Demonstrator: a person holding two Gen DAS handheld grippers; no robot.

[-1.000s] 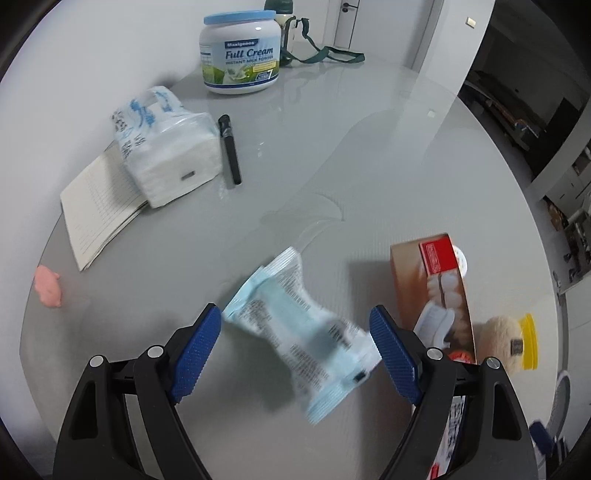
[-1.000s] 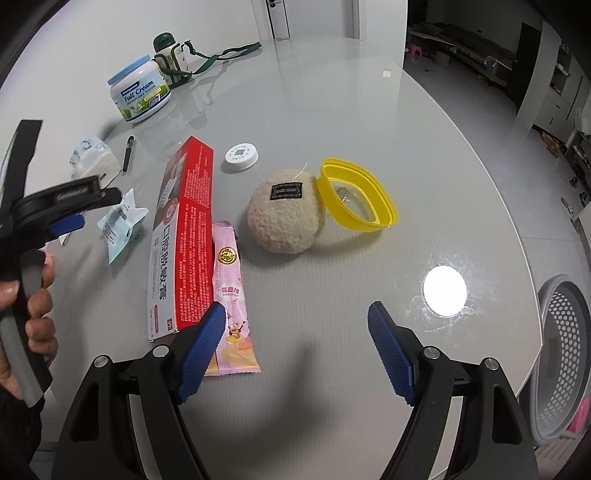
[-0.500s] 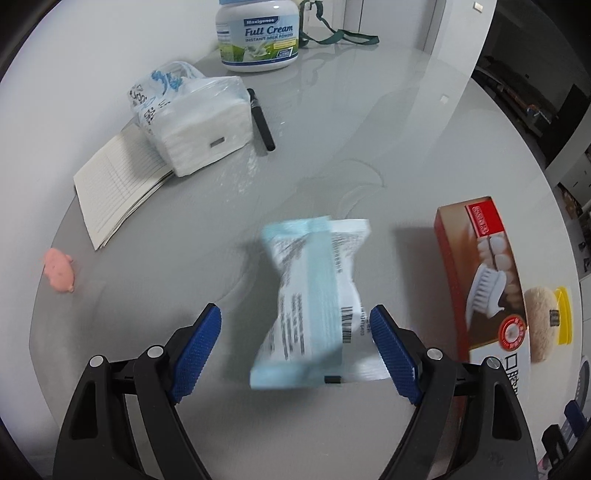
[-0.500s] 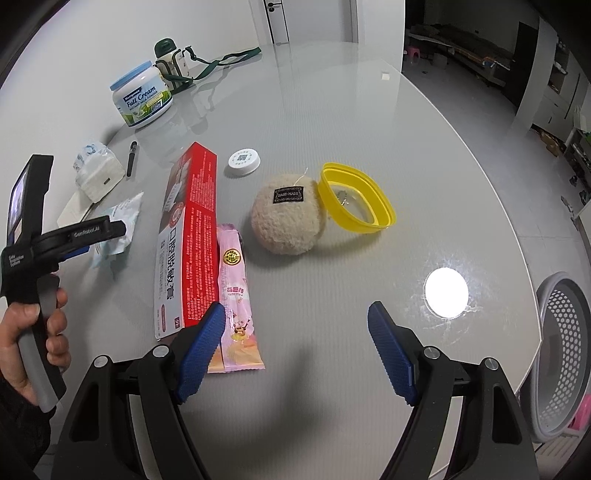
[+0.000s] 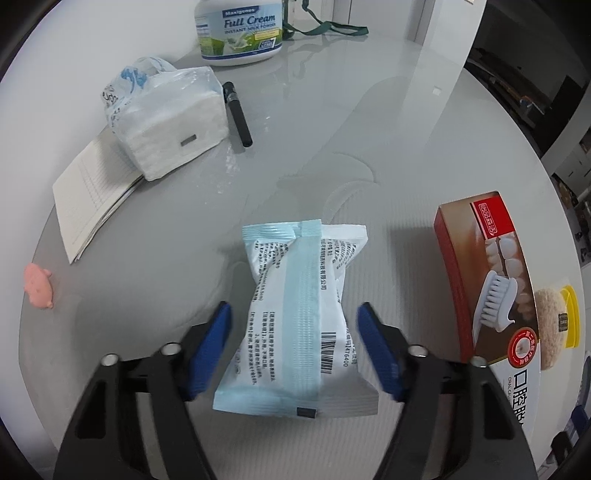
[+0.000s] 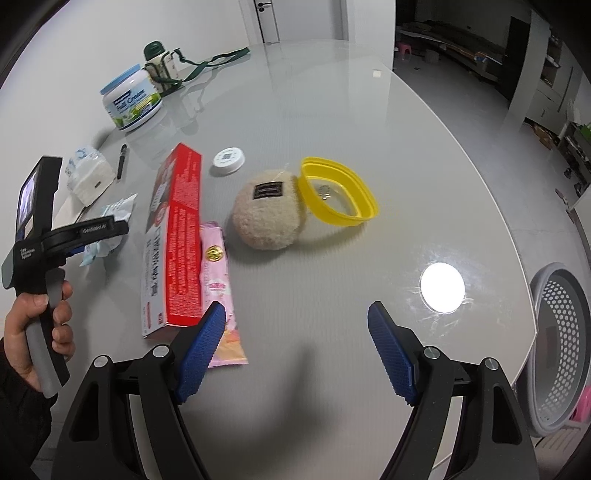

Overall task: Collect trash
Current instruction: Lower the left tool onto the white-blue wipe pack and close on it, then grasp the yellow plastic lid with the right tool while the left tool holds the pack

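Note:
A pale blue and white snack wrapper (image 5: 299,295) lies flat on the grey table, running lengthwise between the blue pads of my left gripper (image 5: 293,332). The jaws are closing, and a narrow gap still shows on each side of the wrapper. In the right wrist view a hand holds that left gripper (image 6: 74,236) low over the same wrapper (image 6: 110,210). My right gripper (image 6: 295,332) hovers open above bare table with nothing between its pads. A pink wrapper (image 6: 218,280) lies just beyond its left finger, against a long red box (image 6: 177,236).
Far left are a tissue pack (image 5: 170,118), black pen (image 5: 238,114), notebook (image 5: 92,195), pink eraser (image 5: 37,286) and milk powder tub (image 5: 242,29). A beige plush (image 6: 267,216), yellow dish (image 6: 340,201) and white cap (image 6: 229,160) sit mid-table. A grey mesh basket (image 6: 561,347) stands off the right edge.
My left gripper has sunk over the blue wrapper, which now lies lengthwise between the pads, and its jaws have narrowed. The right gripper has stayed put.

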